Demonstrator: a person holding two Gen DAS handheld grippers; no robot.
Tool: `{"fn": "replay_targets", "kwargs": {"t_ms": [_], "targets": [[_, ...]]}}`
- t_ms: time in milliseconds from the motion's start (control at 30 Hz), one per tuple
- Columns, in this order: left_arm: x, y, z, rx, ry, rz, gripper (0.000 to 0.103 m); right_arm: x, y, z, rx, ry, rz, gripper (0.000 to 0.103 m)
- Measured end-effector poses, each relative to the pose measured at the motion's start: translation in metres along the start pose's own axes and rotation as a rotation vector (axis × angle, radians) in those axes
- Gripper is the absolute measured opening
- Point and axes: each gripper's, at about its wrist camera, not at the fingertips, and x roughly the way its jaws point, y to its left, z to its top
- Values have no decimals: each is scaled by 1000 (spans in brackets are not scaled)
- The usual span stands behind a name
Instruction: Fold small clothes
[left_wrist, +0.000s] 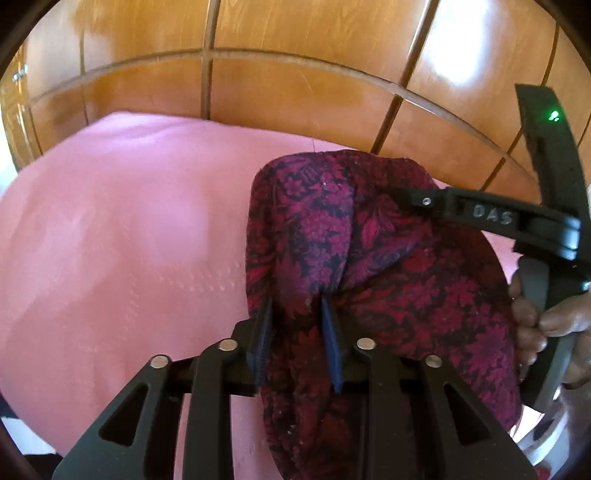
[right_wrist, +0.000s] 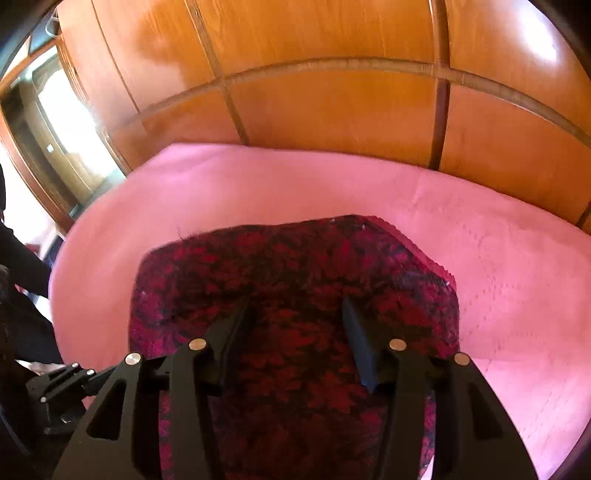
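Note:
A small dark red floral cloth (left_wrist: 388, 280) lies bunched on the pink bedspread (left_wrist: 129, 240). My left gripper (left_wrist: 295, 302) points down at its near left part. A loose fold of the cloth runs between its blue pads, which stand apart from it, and more cloth passes under the jaws. In the right wrist view the same cloth (right_wrist: 295, 266) spreads flat below my right gripper (right_wrist: 295, 310), whose fingers are wide apart with nothing pinched. One of the right gripper's fingers (left_wrist: 424, 201) reaches over the cloth's far right part, held by a hand (left_wrist: 535, 325).
Glossy wooden panelling (left_wrist: 295, 92) rises right behind the bed's far edge. Bare pink bedspread (right_wrist: 517, 277) stretches to the right of the cloth and to its left. A mirrored door (right_wrist: 62, 122) and a dark sleeve (right_wrist: 22, 258) are at the far left.

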Motion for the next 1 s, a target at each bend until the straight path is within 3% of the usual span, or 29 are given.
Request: {"fn": "replay_targets", "kwargs": {"t_ms": [33, 100, 133, 200, 300, 333, 433, 567, 667, 733, 800, 1000], "targets": [[-2, -1, 0, -3, -6, 12, 43, -6, -2, 0, -3, -14, 16, 55], [-11, -2, 1, -20, -25, 10, 51, -22, -5, -7, 15, -54, 79, 72], [-14, -1, 0, -29, -30, 18, 55, -31, -3, -9, 20, -70, 97, 75], [-19, -4, -1, -22, -39, 36, 55, -52, -3, -11, 34, -114, 130, 88], [-21, -4, -4, -19, -33, 48, 59, -78, -17, -26, 93, -159, 173, 96], [-22, -3, -6, -21, -37, 66, 66, -83, -25, -34, 119, -162, 185, 97], [-22, 3, -10, -23, -30, 72, 72, -94, -42, -56, 185, -145, 216, 101], [-15, 15, -16, -30, -15, 33, 76, -84, -70, -77, 281, -102, 321, 101], [-6, 31, -19, -54, -14, -33, 80, -67, -89, -91, 359, -69, 438, 101], [0, 46, -22, -100, -1, -116, 80, -56, -95, -93, 380, -42, 460, 101], [7, 60, -25, -142, 12, -200, 80, -49, -95, -95, 387, -21, 535, 101], [15, 71, -30, -157, 8, -303, 79, -23, -81, -88, 352, 38, 618, 101]]}}
